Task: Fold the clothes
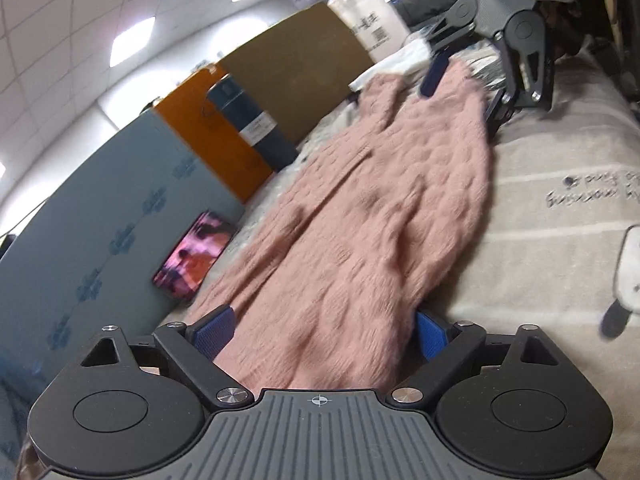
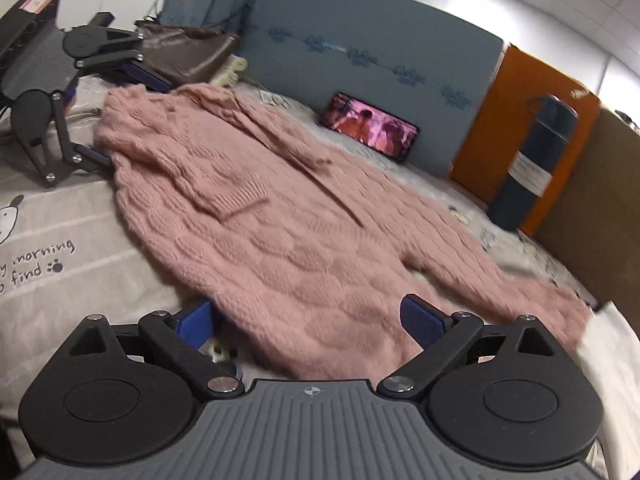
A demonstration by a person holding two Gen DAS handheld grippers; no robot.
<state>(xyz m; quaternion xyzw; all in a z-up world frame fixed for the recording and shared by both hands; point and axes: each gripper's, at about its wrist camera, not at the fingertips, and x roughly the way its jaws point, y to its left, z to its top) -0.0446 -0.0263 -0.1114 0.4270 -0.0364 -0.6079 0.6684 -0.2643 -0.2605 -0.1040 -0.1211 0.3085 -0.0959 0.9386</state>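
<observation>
Both claws stand apart around opposite ends of the sweater [image 2: 280, 216]: left claw [image 1: 320, 332], right claw [image 2: 312, 320]. Closing shallow could let the fuzzy knit slip free.

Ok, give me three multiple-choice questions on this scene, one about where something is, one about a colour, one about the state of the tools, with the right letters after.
1. Where does the phone stand?
A. propped against the blue partition
B. on top of the sweater
C. in the right tool

2. What colour is the sweater?
A. green
B. pink
C. black

3. How do the left tool and right tool stand?
A. both shut tight on nothing
B. one lying on the floor
C. both open, with sweater fabric between their fingers

Answers: 1 A, its lit screen leans on the partition beyond the sweater. 2 B, the fuzzy knit is plainly pink. 3 C, each wrist view shows blue pads spread either side of the knit.
</observation>
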